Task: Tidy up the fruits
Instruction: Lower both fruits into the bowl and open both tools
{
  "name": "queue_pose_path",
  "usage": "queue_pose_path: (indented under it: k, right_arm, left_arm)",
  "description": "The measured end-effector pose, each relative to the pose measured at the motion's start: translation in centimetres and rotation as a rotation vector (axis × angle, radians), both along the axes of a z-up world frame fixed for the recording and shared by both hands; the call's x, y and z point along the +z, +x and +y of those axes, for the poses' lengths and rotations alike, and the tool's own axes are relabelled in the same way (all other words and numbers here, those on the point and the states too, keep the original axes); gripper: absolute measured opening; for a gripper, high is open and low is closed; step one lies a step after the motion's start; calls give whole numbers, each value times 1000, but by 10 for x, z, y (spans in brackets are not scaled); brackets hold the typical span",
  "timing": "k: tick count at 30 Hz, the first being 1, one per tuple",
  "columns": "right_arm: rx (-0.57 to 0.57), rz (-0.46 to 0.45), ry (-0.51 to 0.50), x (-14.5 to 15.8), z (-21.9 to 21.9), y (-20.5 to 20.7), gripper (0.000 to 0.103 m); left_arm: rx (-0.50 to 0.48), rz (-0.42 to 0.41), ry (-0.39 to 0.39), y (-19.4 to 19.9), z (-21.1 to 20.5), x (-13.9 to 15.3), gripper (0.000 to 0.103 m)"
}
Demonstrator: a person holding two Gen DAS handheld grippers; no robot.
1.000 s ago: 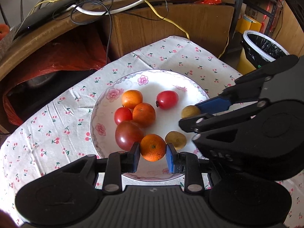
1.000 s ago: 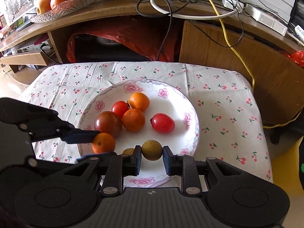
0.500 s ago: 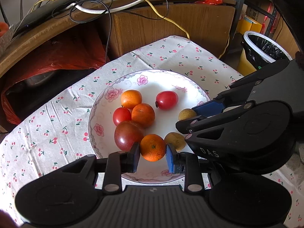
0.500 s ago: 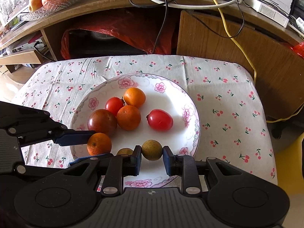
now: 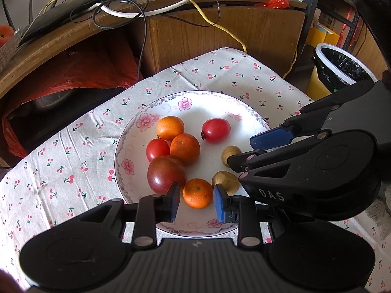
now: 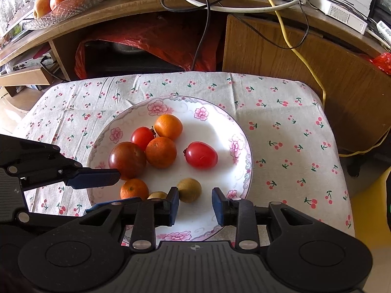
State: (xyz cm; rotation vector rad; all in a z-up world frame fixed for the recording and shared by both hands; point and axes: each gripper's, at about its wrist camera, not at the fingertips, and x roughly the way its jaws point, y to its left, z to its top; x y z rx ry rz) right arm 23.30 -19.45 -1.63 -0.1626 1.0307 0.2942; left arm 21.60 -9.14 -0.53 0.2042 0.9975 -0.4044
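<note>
On plate (image 6: 240, 168) — three oranges, three tomatoes, two brown fruits.

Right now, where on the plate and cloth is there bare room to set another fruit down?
Free: the plate floor beyond the red tomato toward the far rim, and the cherry-print cloth to the plate's right. Crowded: the plate's left and near side, where the fruit cluster and both open grippers sit.

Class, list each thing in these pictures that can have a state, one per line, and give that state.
left gripper: open, fingers either side of the small orange, not clamping it
right gripper: open, brown fruit loose by its left finger
plate: holding eight fruits
bin: lined, open
</note>
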Motion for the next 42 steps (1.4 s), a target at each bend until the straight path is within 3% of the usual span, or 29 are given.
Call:
queue_pose_path:
  k: [42]
  right_arm:
    - [-71, -35, 29, 21, -18, -32, 31]
  left_arm:
    - [49, -46, 3, -17, 15, 18, 40]
